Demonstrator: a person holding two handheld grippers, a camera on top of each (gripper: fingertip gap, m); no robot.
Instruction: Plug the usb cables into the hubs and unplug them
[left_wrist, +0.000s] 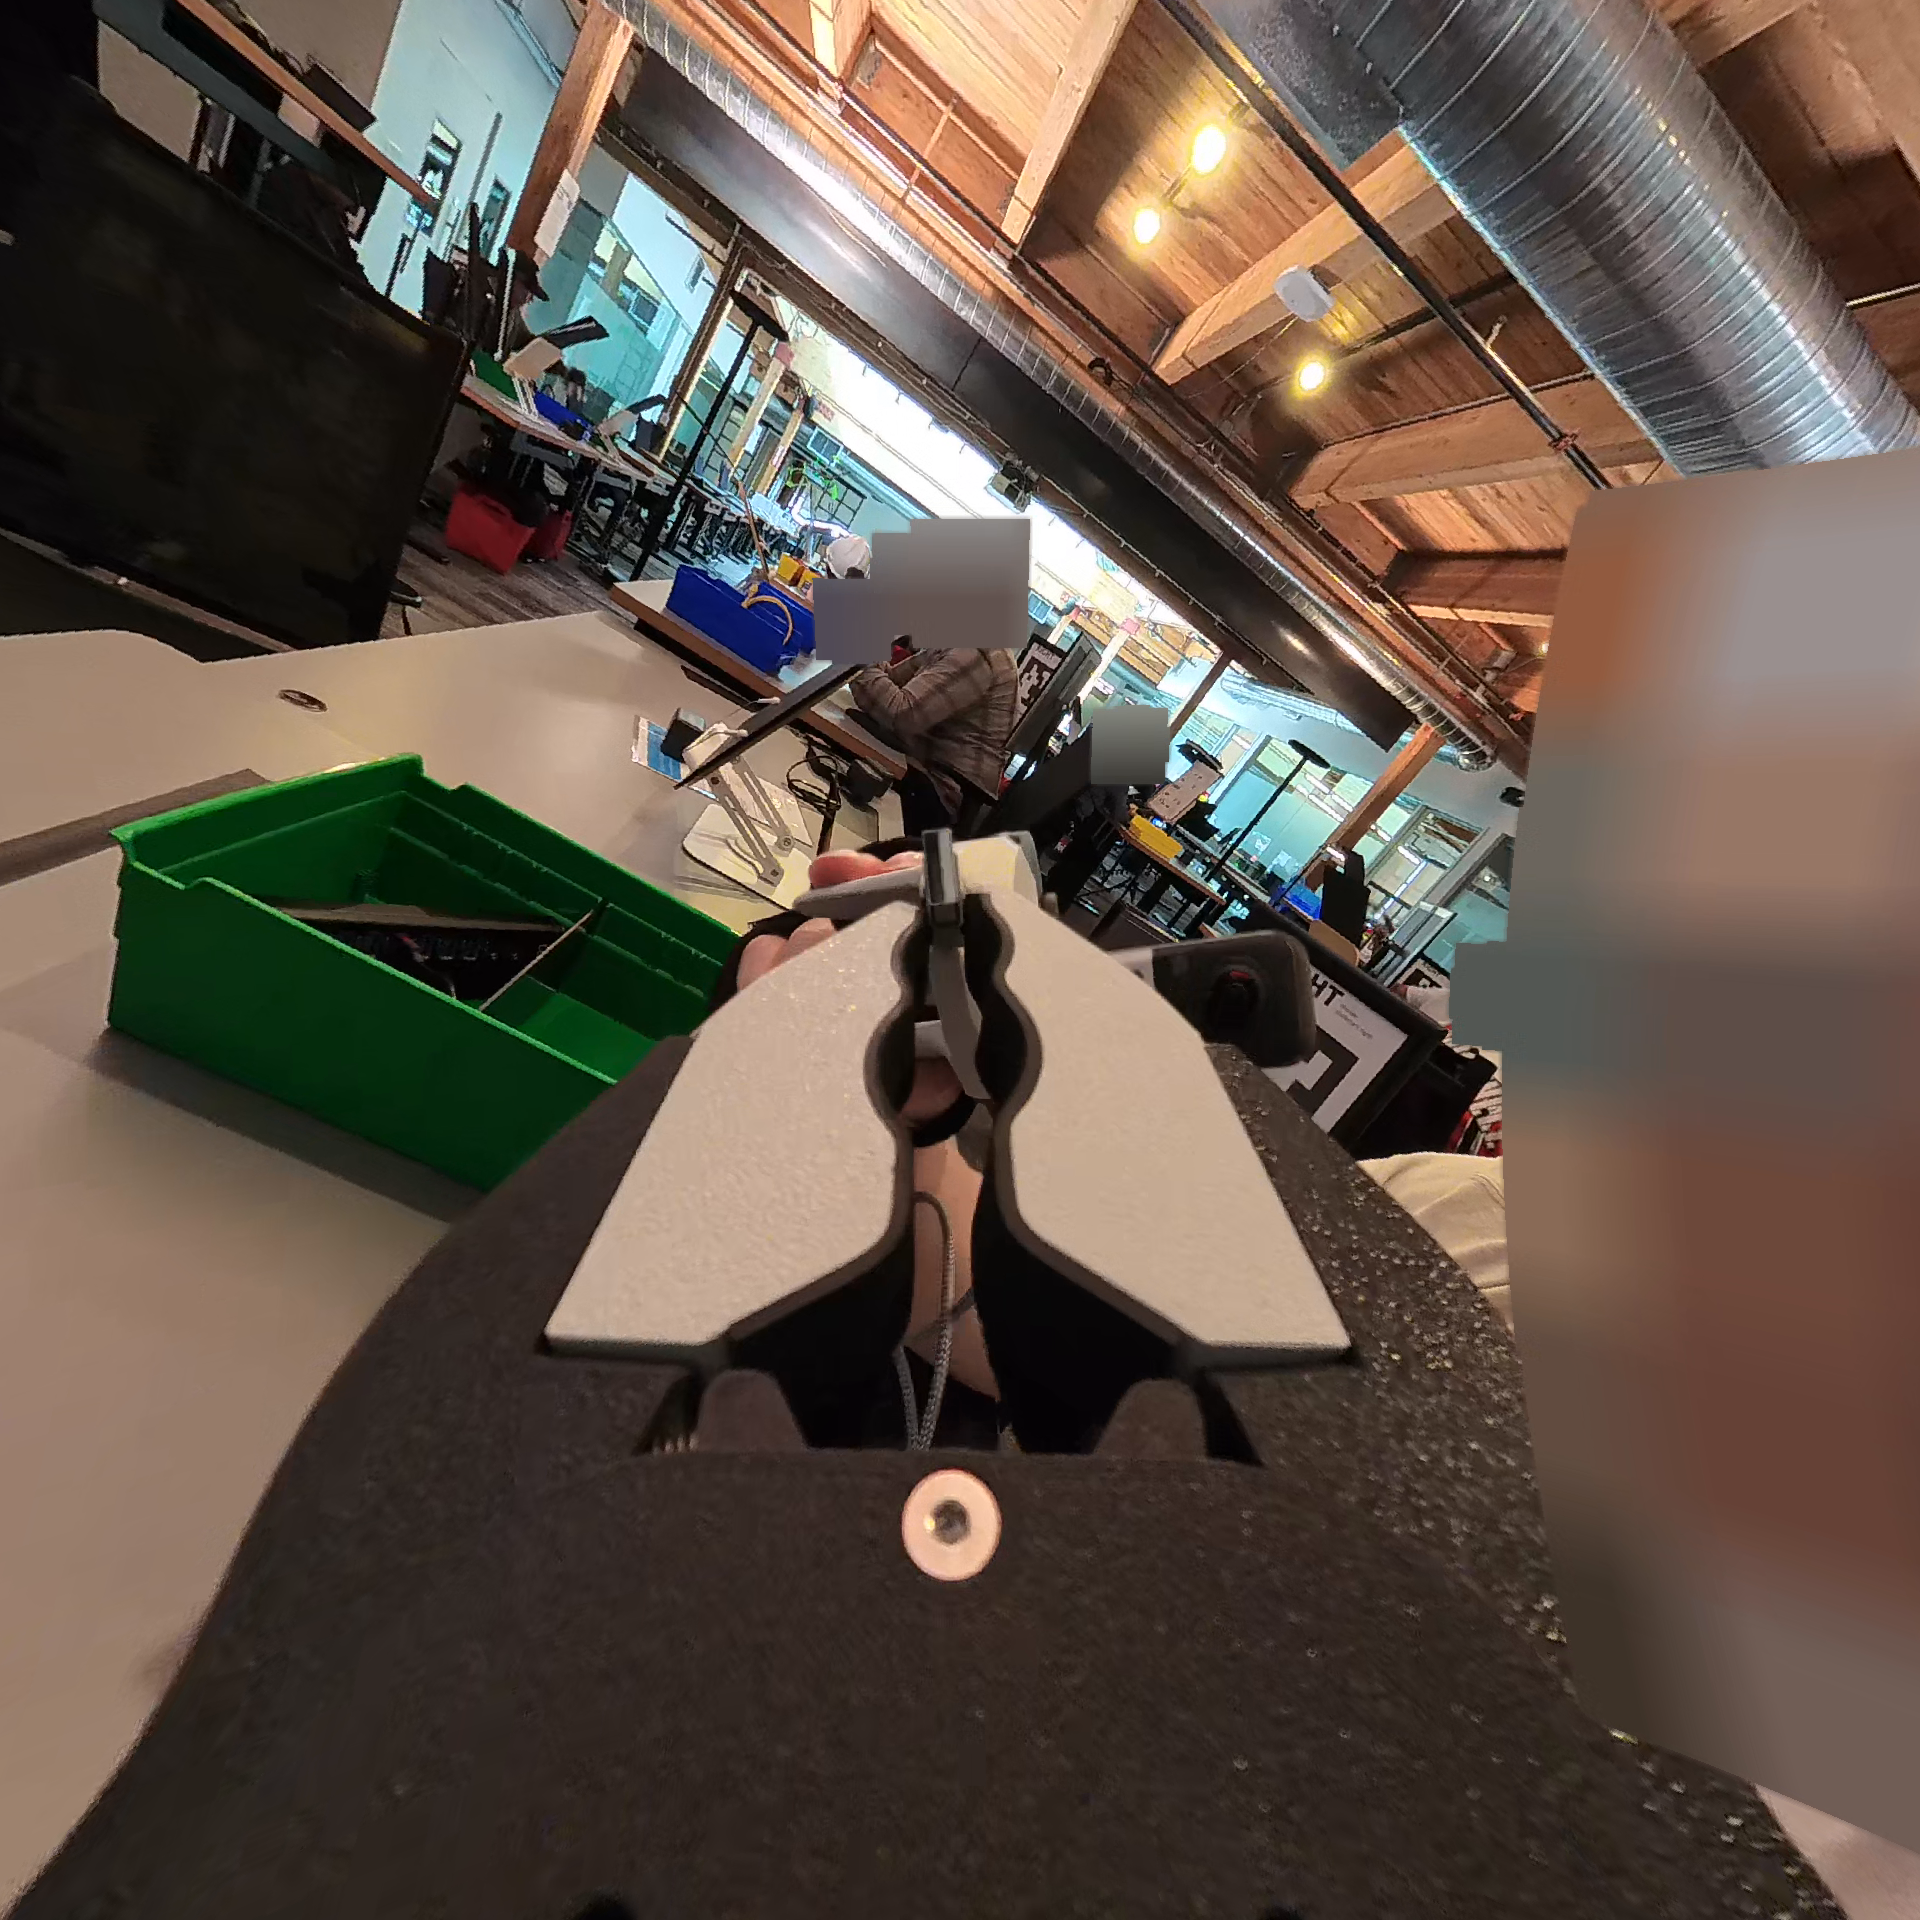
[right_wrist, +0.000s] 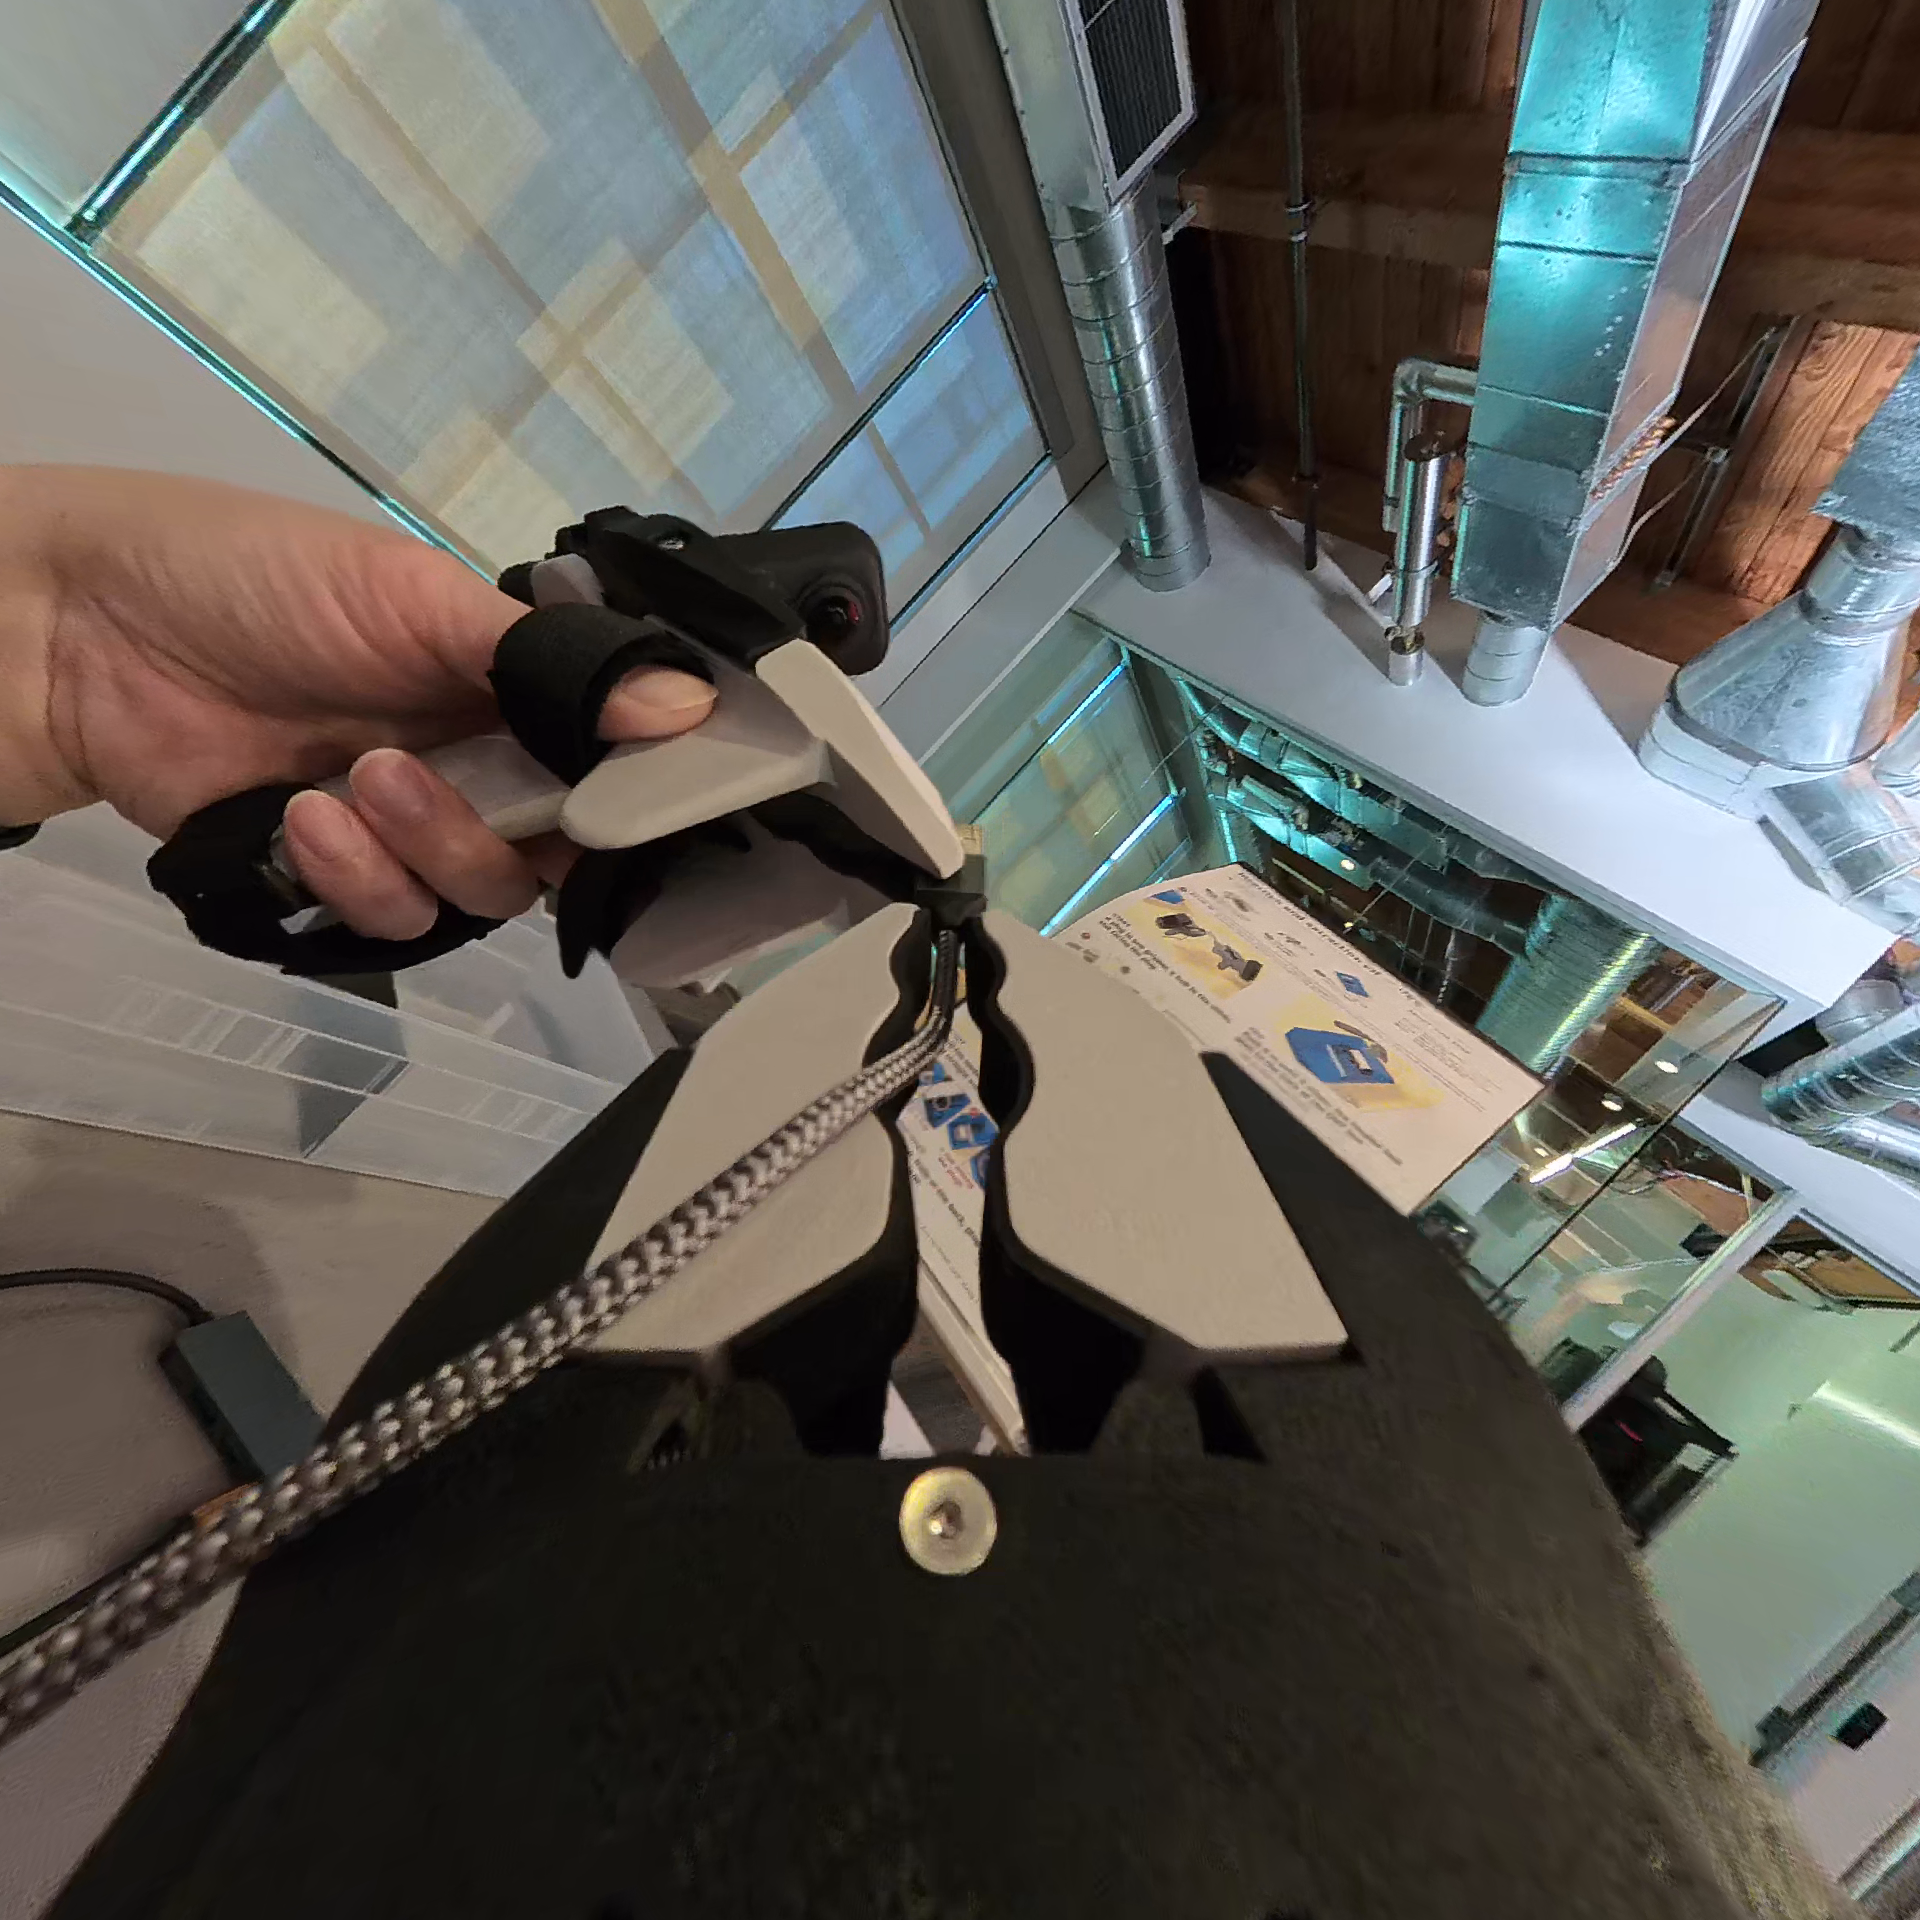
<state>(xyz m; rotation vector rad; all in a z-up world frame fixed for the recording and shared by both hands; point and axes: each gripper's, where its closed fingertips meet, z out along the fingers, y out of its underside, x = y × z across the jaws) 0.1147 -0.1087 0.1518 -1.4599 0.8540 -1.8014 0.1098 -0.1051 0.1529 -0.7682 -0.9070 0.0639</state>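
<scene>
Holding both hand-held grippers aloft, plug handover step. Right hand-held gripper (right_wrist: 951, 914) clamped on braided usb cable (right_wrist: 582, 1288) behind plug (right_wrist: 954, 891); left hand-held gripper (left_wrist: 945, 914) pinching the same plug (left_wrist: 940, 883). Hub (right_wrist: 234, 1397) at 8 o'clock on desk (right_wrist: 94, 1226). Next, your call: release one grip, bring plug down square to port.

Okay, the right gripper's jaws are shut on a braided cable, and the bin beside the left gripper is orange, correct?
The bin is green, not orange; the left wrist view shows it. The right gripper is indeed shut on the braided cable.

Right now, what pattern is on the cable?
A grey-and-black braided weave on the cable, clearest in the right wrist view.
</scene>
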